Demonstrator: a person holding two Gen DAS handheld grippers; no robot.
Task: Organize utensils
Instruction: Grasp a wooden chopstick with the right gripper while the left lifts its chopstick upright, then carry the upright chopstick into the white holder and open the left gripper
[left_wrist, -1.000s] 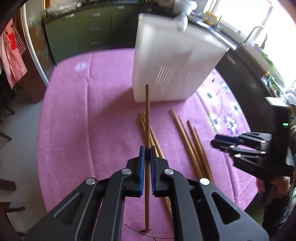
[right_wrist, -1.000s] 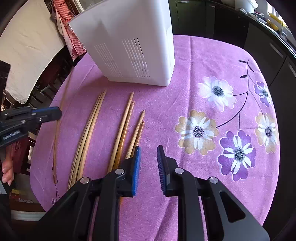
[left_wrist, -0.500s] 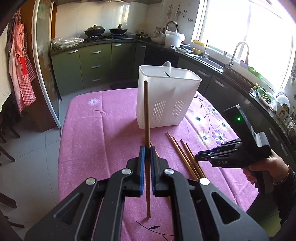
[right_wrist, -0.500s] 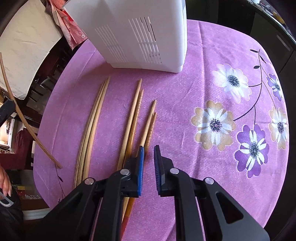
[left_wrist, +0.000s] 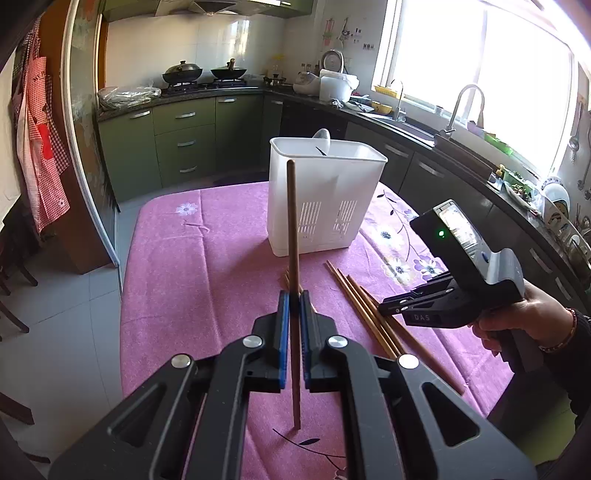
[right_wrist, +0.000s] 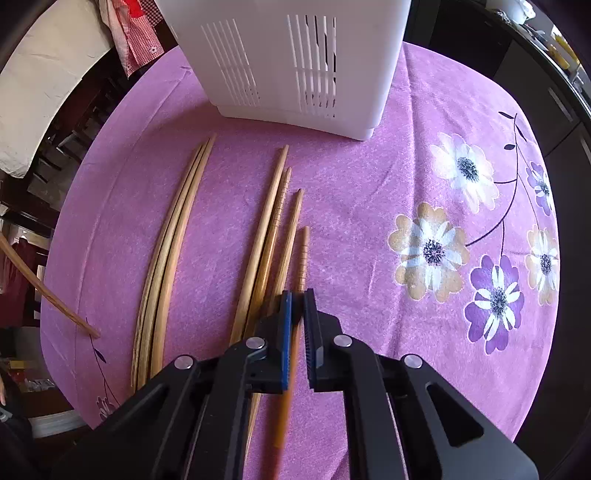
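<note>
Now the left gripper (left_wrist: 294, 295) squeezes one chopstick (left_wrist: 292, 221) pointing at the white holder (left_wrist: 325, 206) ahead, while the right gripper (right_wrist: 297, 295), jaws just closing, pinches another chopstick (right_wrist: 301, 258), which I think could slip out sideways.

Left gripper (left_wrist: 291, 306) jaws clamped, right gripper (right_wrist: 297, 306) jaws just closed, angled down

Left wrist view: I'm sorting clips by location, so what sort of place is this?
A home kitchen, most likely: woks on a stove, a sink faucet under the window, and green cabinets behind the cloth-covered table.
</note>
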